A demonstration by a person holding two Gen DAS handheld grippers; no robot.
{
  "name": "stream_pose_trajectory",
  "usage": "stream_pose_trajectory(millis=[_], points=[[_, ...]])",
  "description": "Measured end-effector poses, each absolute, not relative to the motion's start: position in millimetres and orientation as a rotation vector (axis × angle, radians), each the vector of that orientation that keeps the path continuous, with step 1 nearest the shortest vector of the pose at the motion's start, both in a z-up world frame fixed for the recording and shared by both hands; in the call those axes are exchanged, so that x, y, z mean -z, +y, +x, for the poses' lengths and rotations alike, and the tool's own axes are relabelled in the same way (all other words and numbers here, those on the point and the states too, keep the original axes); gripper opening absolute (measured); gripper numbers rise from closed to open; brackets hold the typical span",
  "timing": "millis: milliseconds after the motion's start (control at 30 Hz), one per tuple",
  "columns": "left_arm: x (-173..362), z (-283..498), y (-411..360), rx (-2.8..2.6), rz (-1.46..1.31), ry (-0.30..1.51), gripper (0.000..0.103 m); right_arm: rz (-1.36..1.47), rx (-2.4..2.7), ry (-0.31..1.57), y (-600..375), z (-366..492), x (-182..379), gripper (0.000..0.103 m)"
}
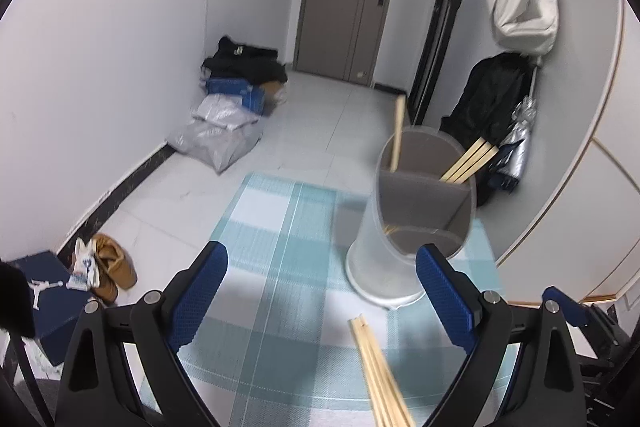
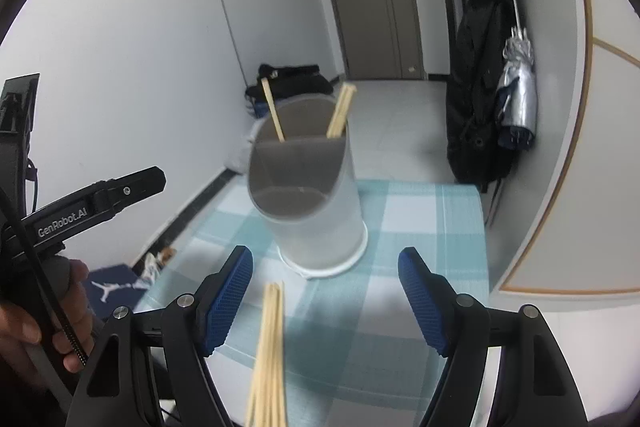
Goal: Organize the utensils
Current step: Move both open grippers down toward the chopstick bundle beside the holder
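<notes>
Chopsticks (image 2: 269,343): pale, matt wood. Holder (image 2: 316,203): translucent frosted plastic, grey matt dividers inside. Tablecloth (image 1: 280,267): woven checked cloth, finely ribbed; gripper pads (image 1: 200,291): blue, knurled, rubbery texture on black matt plastic.

The loose chopsticks (image 2: 269,355) on the bench are pretty smeared, and their near ends run off the bottom edge in both views. The holder (image 1: 416,227) wall hides the lower ends of the chopsticks standing in it. Text on the blue box (image 1: 44,291) is unreadable.
</notes>
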State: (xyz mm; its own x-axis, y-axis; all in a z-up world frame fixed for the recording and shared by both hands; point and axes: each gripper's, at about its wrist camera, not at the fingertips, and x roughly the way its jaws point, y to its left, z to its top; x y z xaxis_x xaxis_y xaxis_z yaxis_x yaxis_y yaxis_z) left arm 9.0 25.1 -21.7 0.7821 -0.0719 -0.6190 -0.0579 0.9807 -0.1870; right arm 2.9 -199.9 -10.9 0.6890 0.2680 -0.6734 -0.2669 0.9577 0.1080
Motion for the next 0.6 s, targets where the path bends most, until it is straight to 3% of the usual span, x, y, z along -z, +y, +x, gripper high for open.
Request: stream_pose_trajectory(millis=[267, 600], points=[[65.7, 23.7, 35.9, 0.000, -0.193, 0.840, 0.094, 0.007, -0.265, 0.951, -200.8, 23.4, 58.7, 0.075], [82.8, 38.2, 55.6, -0.019, -0.295, 0.977, 0.094, -0.034, -0.295, 1.092, -178.1, 42.1, 104.1, 0.075]])
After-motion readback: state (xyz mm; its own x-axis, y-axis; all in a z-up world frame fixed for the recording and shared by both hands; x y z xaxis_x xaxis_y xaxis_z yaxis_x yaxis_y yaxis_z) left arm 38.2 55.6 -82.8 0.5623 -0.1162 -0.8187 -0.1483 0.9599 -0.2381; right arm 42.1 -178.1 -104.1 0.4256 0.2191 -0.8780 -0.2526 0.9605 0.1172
